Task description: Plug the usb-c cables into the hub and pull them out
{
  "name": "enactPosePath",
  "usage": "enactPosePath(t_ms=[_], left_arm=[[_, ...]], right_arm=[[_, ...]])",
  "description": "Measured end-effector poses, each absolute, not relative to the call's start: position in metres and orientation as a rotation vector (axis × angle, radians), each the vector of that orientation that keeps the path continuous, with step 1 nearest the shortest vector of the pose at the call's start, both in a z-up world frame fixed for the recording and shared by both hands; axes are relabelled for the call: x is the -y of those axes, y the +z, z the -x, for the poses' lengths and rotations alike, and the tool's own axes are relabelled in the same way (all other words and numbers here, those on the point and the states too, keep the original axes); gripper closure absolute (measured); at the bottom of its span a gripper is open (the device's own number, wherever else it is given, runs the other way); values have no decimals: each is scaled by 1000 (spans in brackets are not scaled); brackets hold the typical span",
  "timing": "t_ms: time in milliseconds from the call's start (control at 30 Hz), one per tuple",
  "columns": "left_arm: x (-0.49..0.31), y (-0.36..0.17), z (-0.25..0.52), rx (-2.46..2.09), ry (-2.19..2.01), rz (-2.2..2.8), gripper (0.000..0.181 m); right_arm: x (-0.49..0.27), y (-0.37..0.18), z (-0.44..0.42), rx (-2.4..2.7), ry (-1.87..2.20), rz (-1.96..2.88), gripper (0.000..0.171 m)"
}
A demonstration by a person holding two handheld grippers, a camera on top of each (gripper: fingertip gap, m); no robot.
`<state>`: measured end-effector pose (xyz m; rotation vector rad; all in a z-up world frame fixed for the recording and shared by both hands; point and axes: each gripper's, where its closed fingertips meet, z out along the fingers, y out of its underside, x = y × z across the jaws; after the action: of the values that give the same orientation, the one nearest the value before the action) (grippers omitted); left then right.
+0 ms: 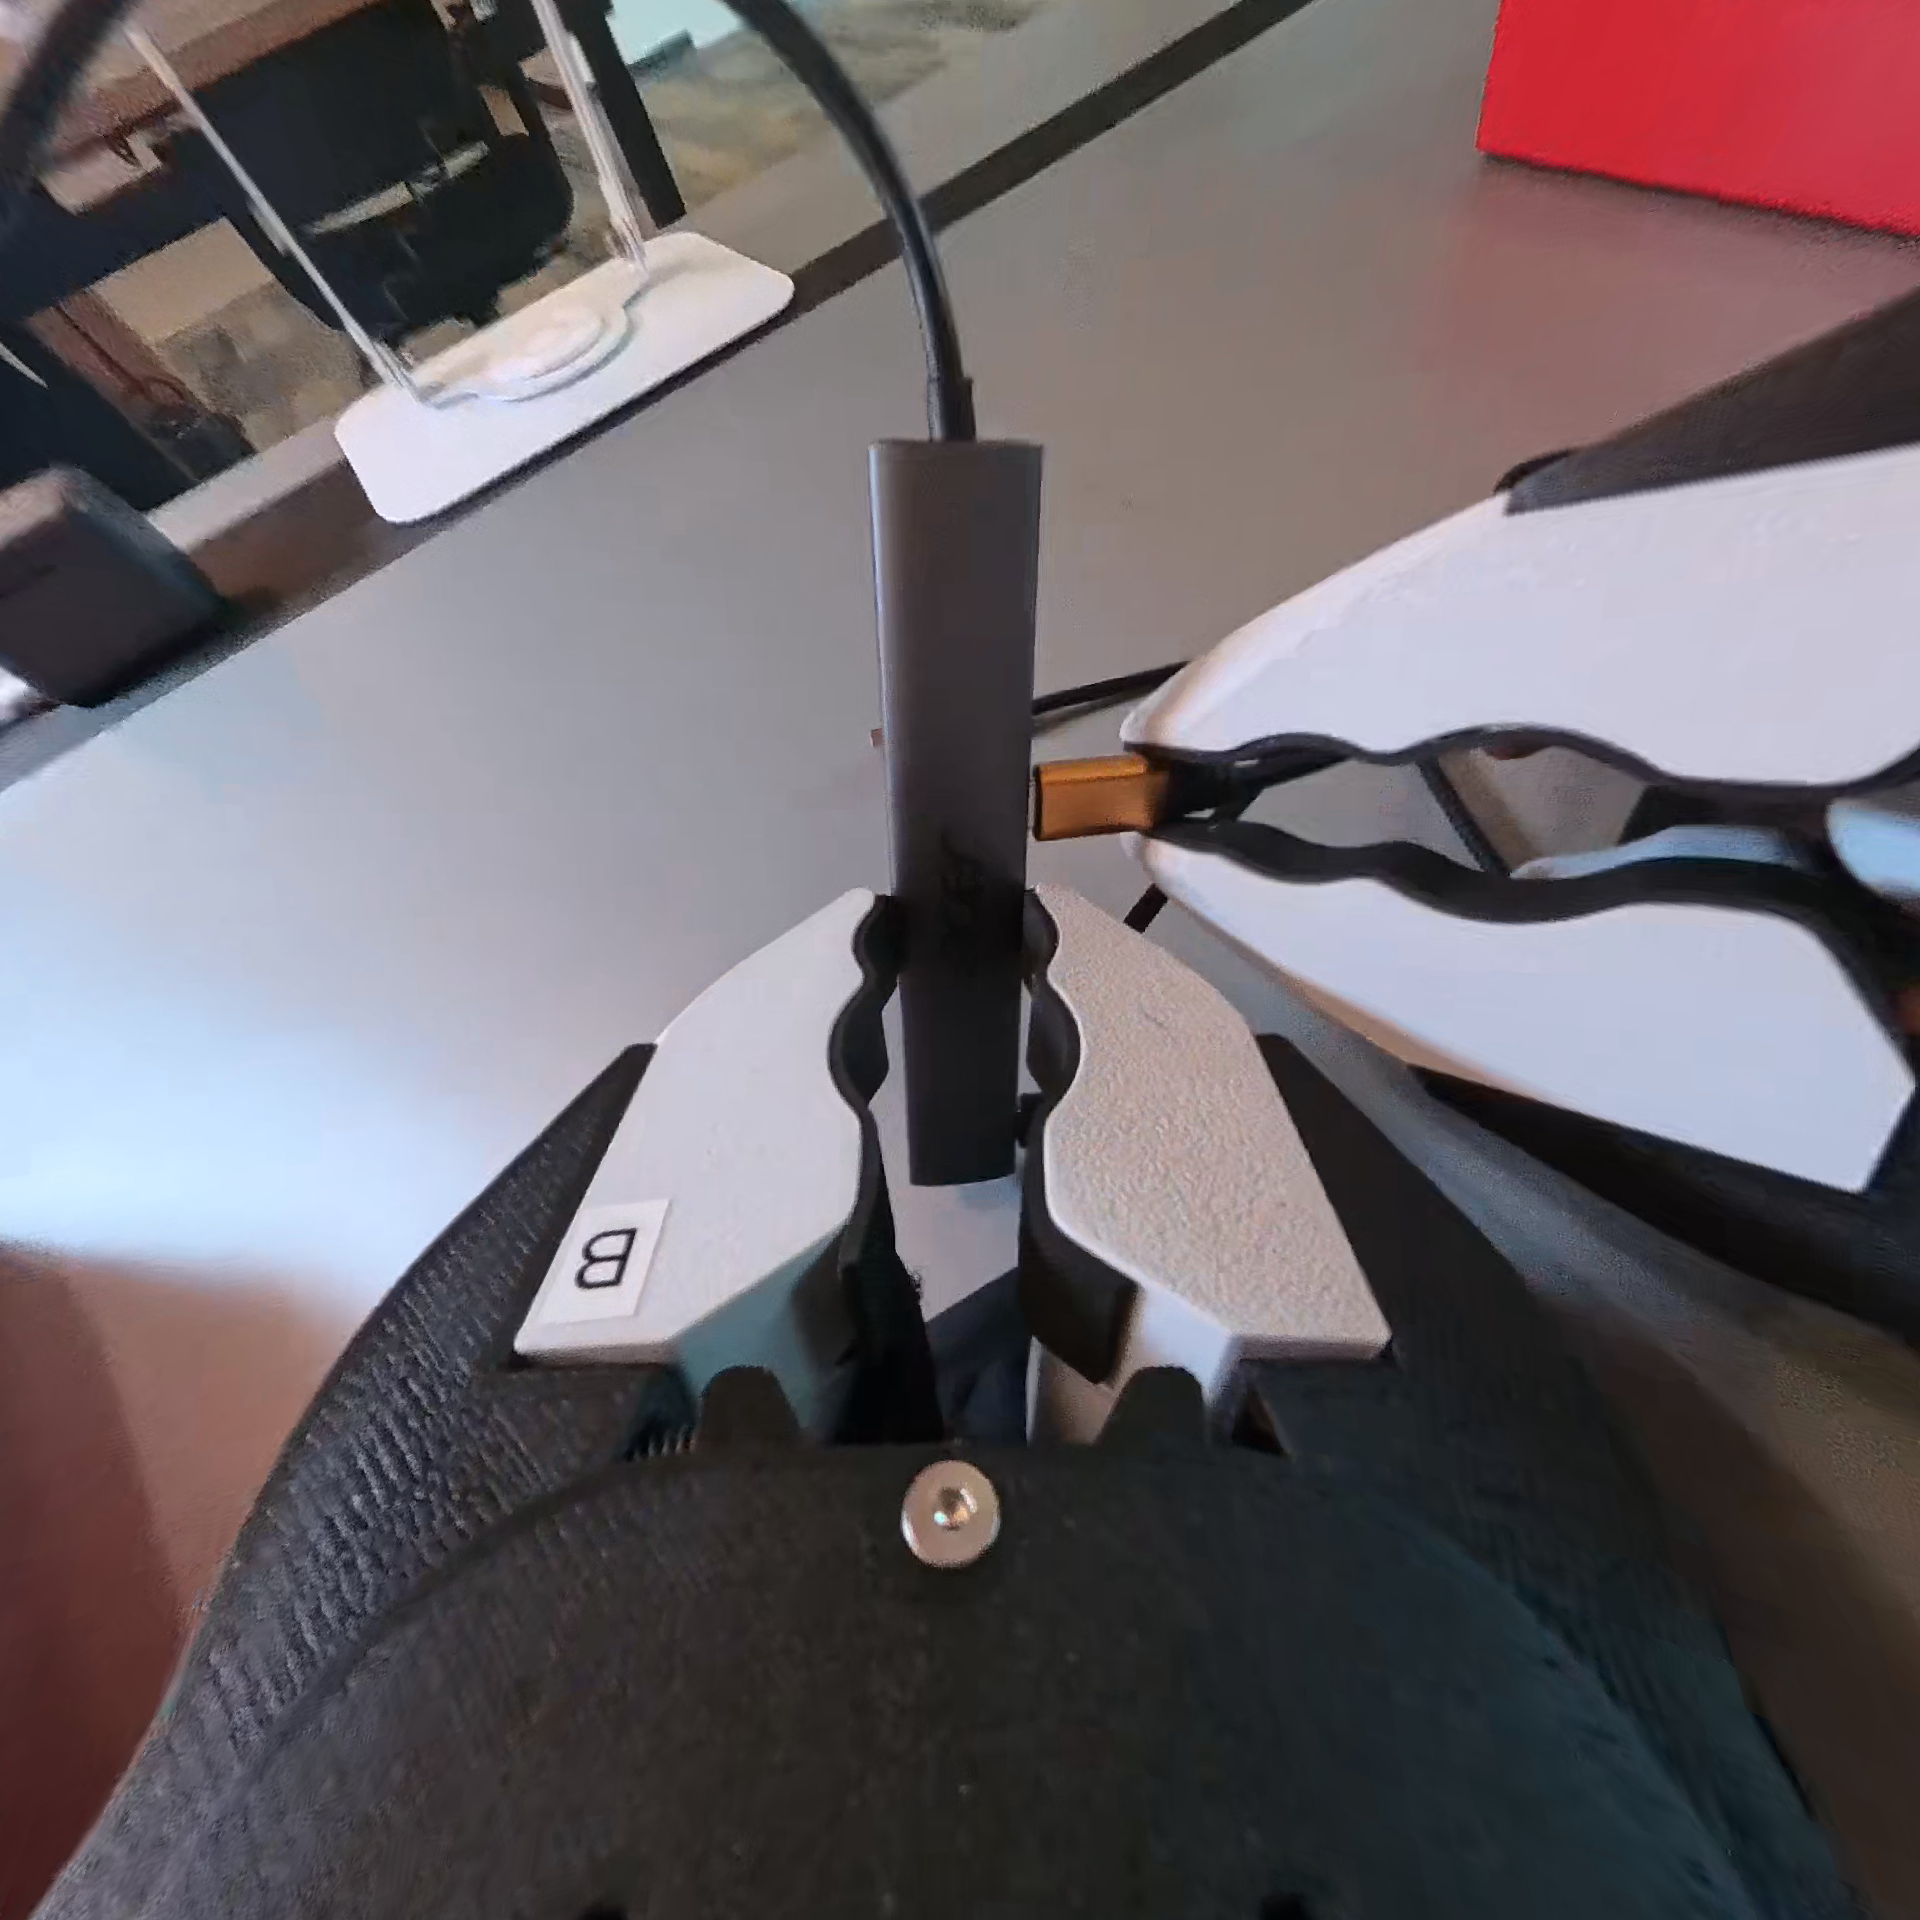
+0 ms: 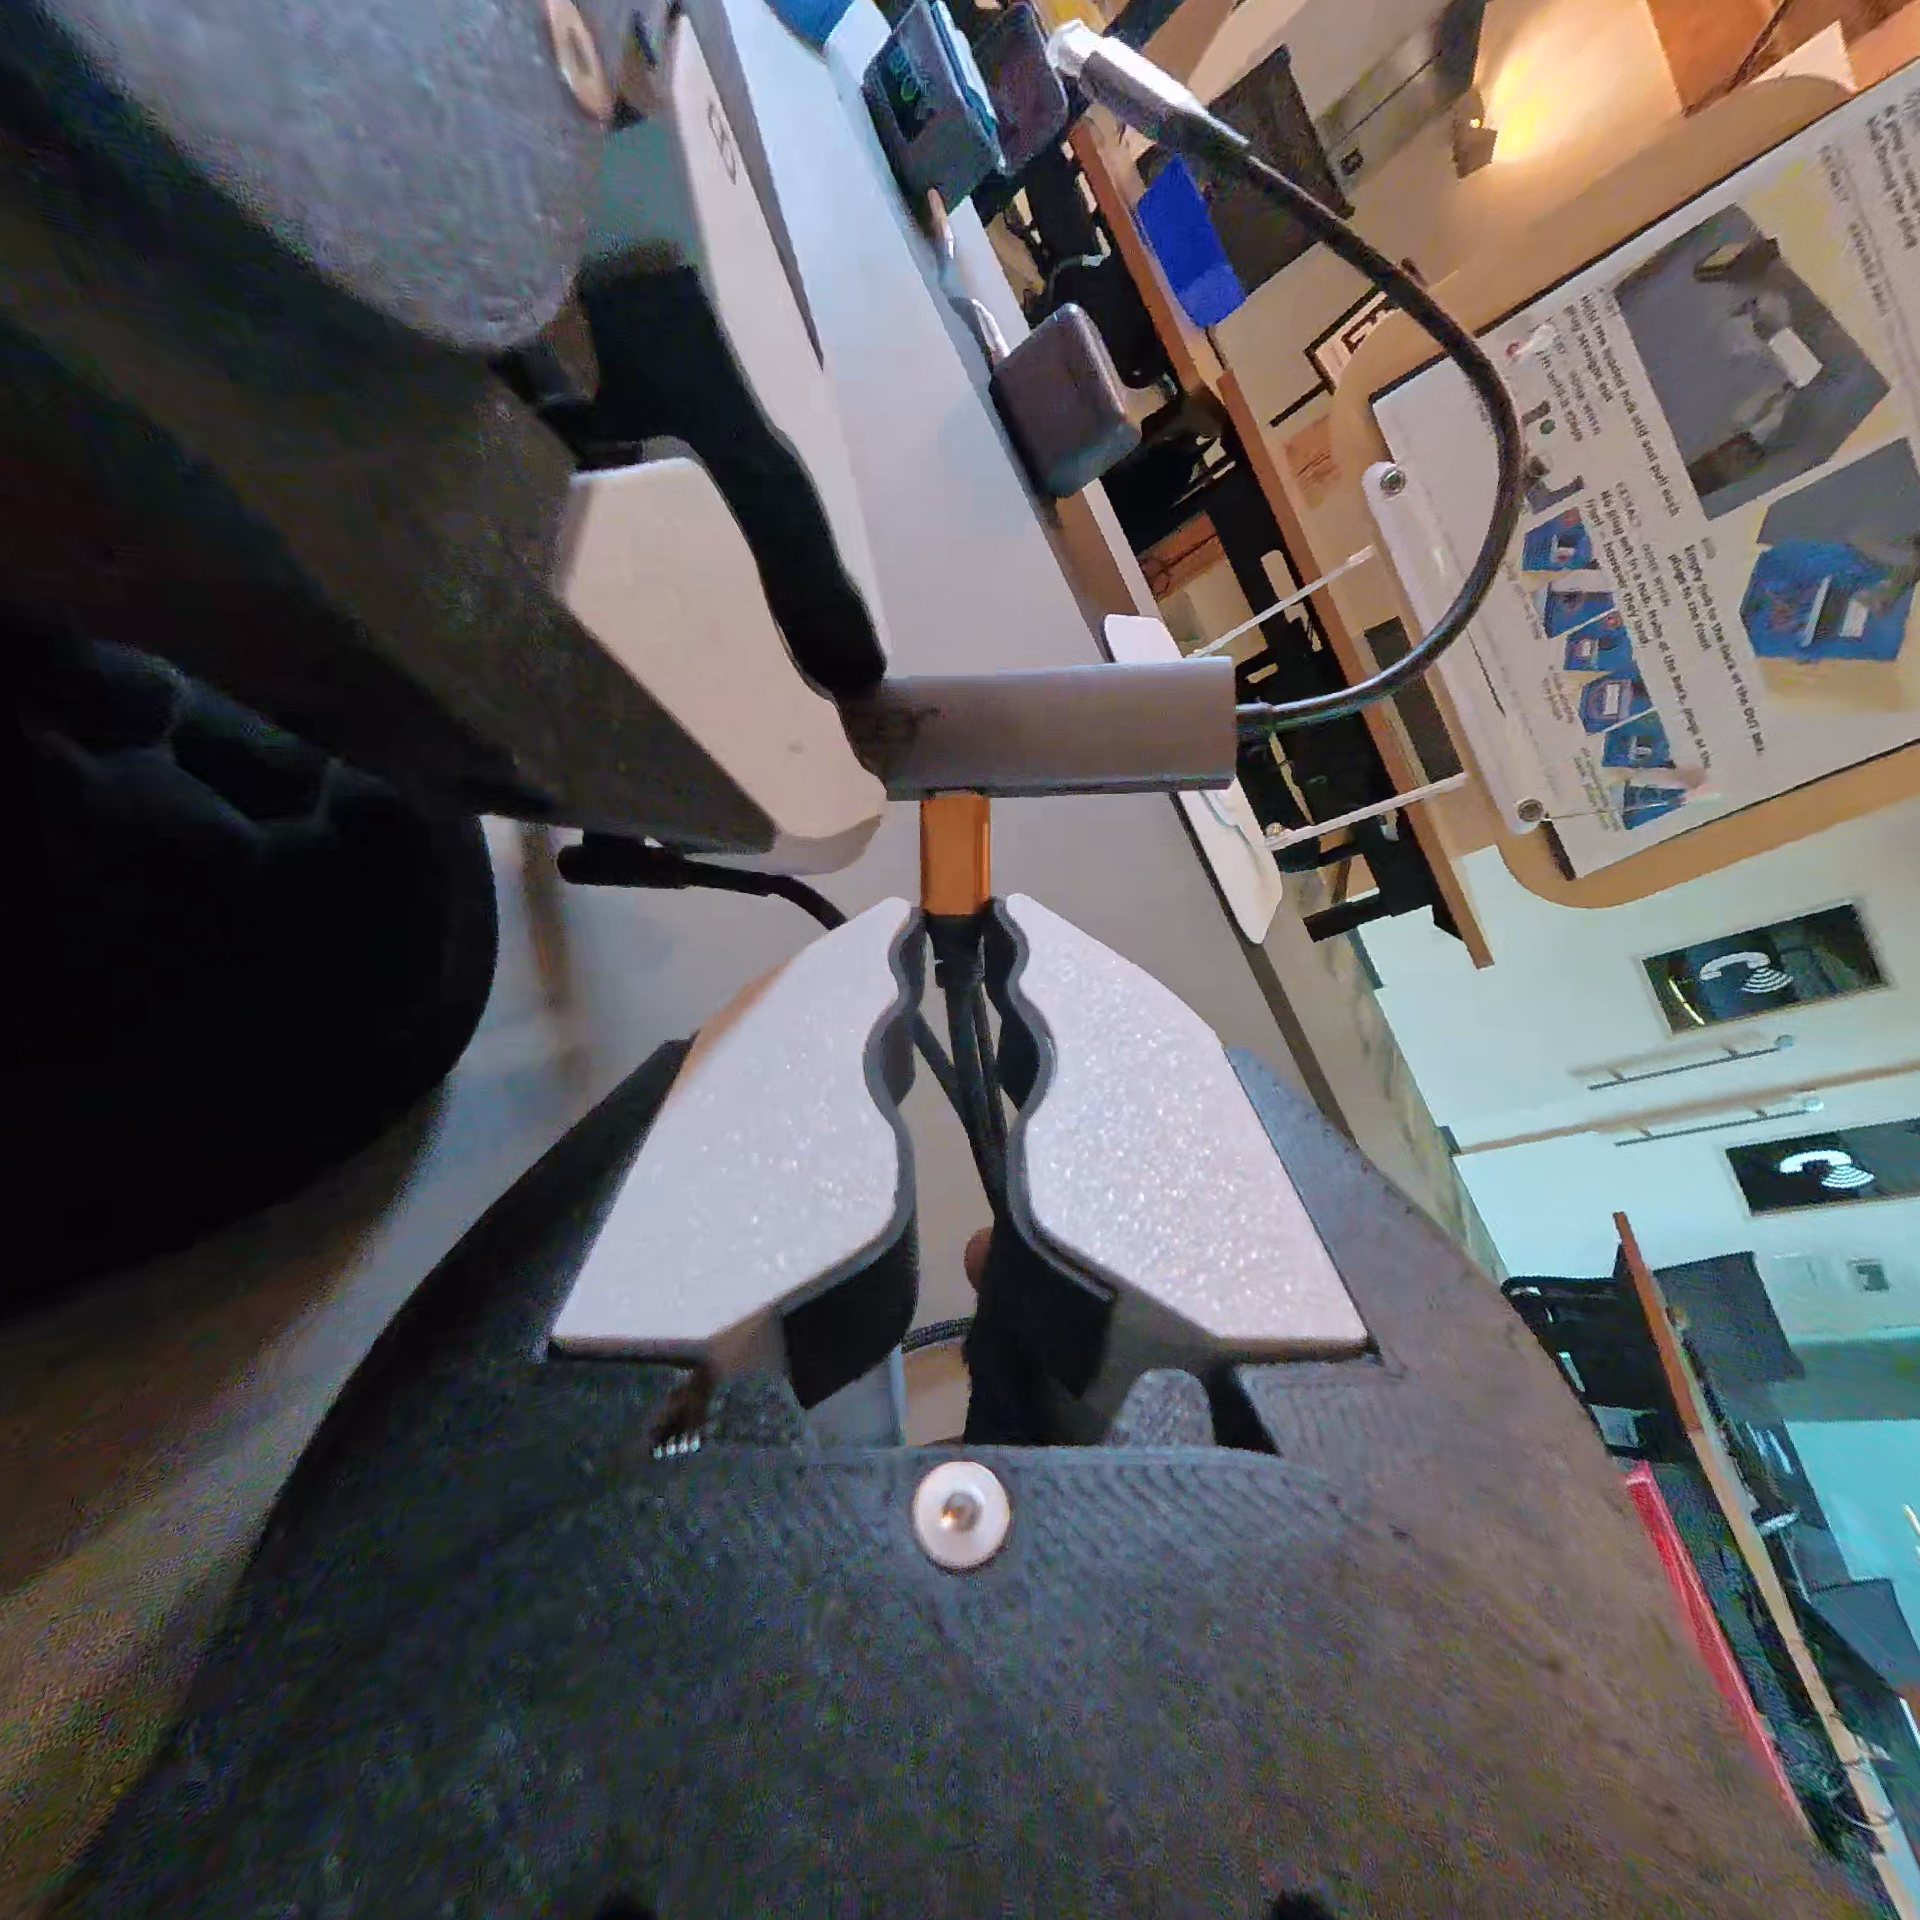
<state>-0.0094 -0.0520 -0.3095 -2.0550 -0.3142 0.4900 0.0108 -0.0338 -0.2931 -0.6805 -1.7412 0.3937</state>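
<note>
My left gripper (image 1: 954,920) is shut on the near end of a slim grey hub (image 1: 951,665) and holds it above the grey table, pointing away from me. The hub's own black cable (image 1: 914,260) arcs up from its far end. My right gripper (image 2: 956,920) is shut on the base of an orange-gold usb-c plug (image 2: 954,857), with the braided black cable (image 2: 971,1049) running back between its fingers. The plug's tip meets the hub (image 2: 1049,732) at its side. In the left wrist view the plug (image 1: 1091,795) touches the hub's right side, with the right gripper (image 1: 1174,795) behind it.
A white flat stand base (image 1: 582,384) with clear acrylic uprights sits at the far left of the table. A dark box (image 1: 83,582) lies at the left edge. A red box (image 1: 1714,104) stands at the far right. A second black cable (image 2: 717,883) lies on the table. The tips of both grippers are at nearly the same place.
</note>
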Motion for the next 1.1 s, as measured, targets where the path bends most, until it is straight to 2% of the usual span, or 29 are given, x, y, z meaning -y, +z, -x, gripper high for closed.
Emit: enactPosePath(t_ms=[167,433,933,1000,1100], left_arm=[[49,-310,3,283,359,2055,157],[53,-300,2,233,473,1980,158],[54,-291,1,224,488,1918,156],[56,-281,-4,160,506,1844,157],[57,-265,-15,85,478,1739,157]], right_arm=[[41,-290,-10,1703,437,666,159],[35,-303,1,1852,487,773,157],[36,-288,-17,1712,494,635,159],[41,-281,-20,1755,757,715,159],[51,-263,-38,1900,1415,965,158]])
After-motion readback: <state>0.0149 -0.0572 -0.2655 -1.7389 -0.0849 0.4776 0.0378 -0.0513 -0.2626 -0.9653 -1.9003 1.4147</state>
